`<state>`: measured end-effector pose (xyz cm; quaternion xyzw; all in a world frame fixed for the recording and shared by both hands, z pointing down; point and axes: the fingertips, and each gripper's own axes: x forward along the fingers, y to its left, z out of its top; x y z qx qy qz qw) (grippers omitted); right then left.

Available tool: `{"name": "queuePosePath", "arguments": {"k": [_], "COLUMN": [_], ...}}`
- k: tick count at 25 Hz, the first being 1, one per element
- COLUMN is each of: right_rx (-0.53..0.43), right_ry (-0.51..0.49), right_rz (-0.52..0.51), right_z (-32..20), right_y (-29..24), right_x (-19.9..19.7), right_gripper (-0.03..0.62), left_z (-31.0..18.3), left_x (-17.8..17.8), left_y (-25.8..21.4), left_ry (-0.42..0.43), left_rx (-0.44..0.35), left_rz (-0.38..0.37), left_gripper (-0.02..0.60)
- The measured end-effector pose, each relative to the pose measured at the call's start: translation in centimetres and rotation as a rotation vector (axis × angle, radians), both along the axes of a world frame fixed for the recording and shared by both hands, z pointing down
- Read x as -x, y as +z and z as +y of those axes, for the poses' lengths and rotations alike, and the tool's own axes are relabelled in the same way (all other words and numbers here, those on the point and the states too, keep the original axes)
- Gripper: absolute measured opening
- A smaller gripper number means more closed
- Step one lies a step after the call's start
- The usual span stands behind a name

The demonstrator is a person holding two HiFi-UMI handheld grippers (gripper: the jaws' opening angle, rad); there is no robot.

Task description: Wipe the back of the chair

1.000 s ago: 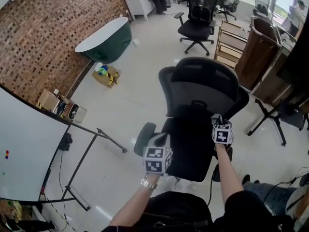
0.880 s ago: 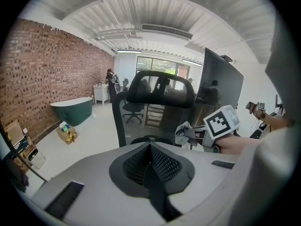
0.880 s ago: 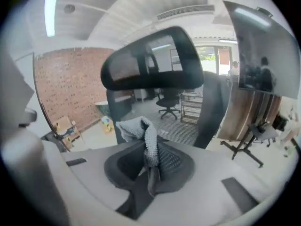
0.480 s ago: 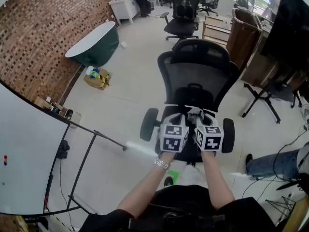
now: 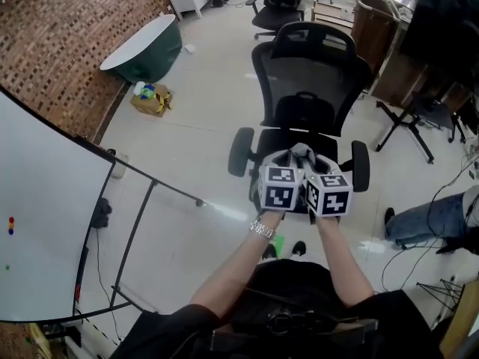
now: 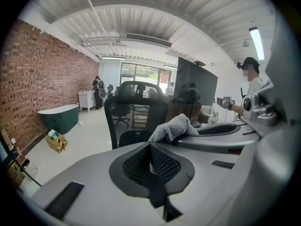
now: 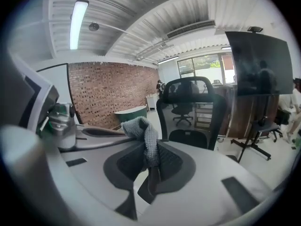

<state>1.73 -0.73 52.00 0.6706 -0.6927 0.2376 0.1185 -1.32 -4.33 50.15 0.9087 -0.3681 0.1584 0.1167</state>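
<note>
A black mesh-backed office chair (image 5: 310,73) stands in front of me, its seat side facing me. It also shows beyond the jaws as the chair (image 6: 136,112) and the chair (image 7: 188,107). My two grippers are side by side above the chair's seat, clear of its back. A grey cloth (image 5: 299,154) is bunched between their tips. The left gripper (image 5: 288,160) is shut, and the cloth (image 6: 174,127) meets its tip. The right gripper (image 5: 310,161) is shut on the cloth (image 7: 143,131), which hangs down between its pads.
A whiteboard on a stand (image 5: 45,230) fills the left. A green tub (image 5: 142,47) and a small box (image 5: 152,98) sit by the brick wall. Another chair (image 5: 273,6), a wooden cabinet (image 5: 374,36) and a seated person's legs (image 5: 426,223) are to the right.
The right gripper left the chair's seat edge and came in beside the left one. Both now meet at the cloth. The chair looks farther off.
</note>
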Motion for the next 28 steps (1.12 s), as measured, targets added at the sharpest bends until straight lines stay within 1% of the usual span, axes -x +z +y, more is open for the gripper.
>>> {"name": "queuePosePath", "arguments": {"k": [3, 6, 8, 10, 13, 28], "right_rx": [-0.004, -0.039, -0.041, -0.037, -0.039, -0.044], "right_ry": [-0.01, -0.01, -0.008, -0.005, -0.007, -0.035], "right_rz": [0.006, 0.0, -0.003, -0.012, -0.019, -0.062], "right_z": [0.6, 1.0, 1.4, 1.9, 2.1, 1.8], "right_y": [-0.3, -2.1, -2.4, -2.1, -2.1, -2.0], "right_x": [-0.2, -0.6, -1.2, -1.7, -2.2, -2.6], "right_gripper": [0.048, 0.048, 0.048, 0.048, 0.048, 0.048], "left_z": [0.5, 0.8, 1.2, 1.8, 2.0, 2.1], "left_x": [-0.3, -1.2, -1.9, -2.6, -3.1, -3.6], "left_y": [-0.3, -1.3, -1.8, -2.2, -1.8, -1.6], "left_ry": [-0.003, 0.001, 0.011, 0.028, 0.03, 0.023], "left_rx": [-0.01, -0.021, -0.024, -0.033, -0.027, -0.032], "left_rz": [-0.01, 0.017, 0.034, 0.038, 0.034, 0.026], "left_gripper": [0.003, 0.003, 0.003, 0.003, 0.003, 0.003]}}
